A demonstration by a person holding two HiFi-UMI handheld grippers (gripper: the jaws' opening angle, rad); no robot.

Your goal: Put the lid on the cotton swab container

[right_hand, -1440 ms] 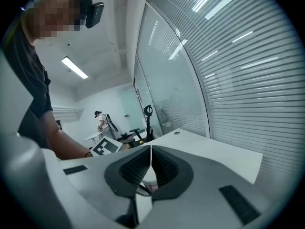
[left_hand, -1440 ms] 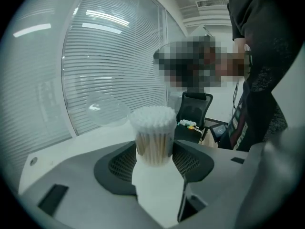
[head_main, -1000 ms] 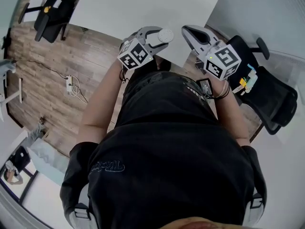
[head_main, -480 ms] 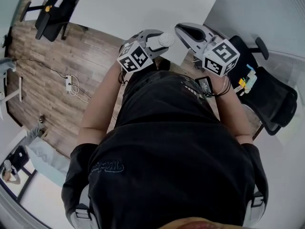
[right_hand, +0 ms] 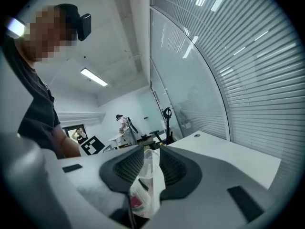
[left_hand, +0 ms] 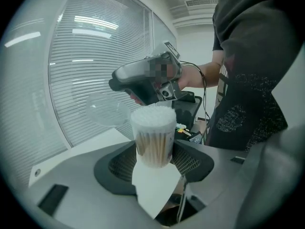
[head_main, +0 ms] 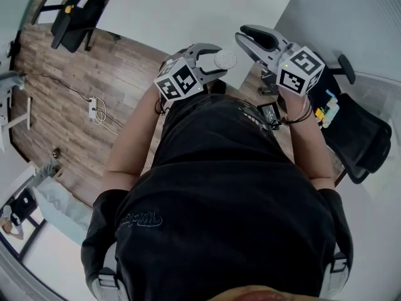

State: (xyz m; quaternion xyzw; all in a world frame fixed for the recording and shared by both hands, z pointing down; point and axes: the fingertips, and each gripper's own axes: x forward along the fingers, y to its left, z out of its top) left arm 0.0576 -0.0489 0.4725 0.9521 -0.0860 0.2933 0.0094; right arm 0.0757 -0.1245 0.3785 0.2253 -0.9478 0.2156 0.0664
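- Left gripper (head_main: 215, 60) clamps the cotton swab container (left_hand: 153, 137) upright between its pads.
- Right gripper (right_hand: 151, 163): jaws have just been opening, with the clear lid (left_hand: 107, 111) between them, at the container's ten o'clock.

My head camera looks steeply down at the white table (head_main: 188, 17); my 2 gripper cameras ride close behind their jaws by that table; head and left gripper views share the right gripper (head_main: 245, 36)

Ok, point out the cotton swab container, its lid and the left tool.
cotton swab container (left_hand: 153, 131): left gripper view, clear side wall.
lid (left_hand: 105, 109): left gripper view, centre of the disc.
left tool (left_hand: 154, 146): left gripper view, midway between its tips.
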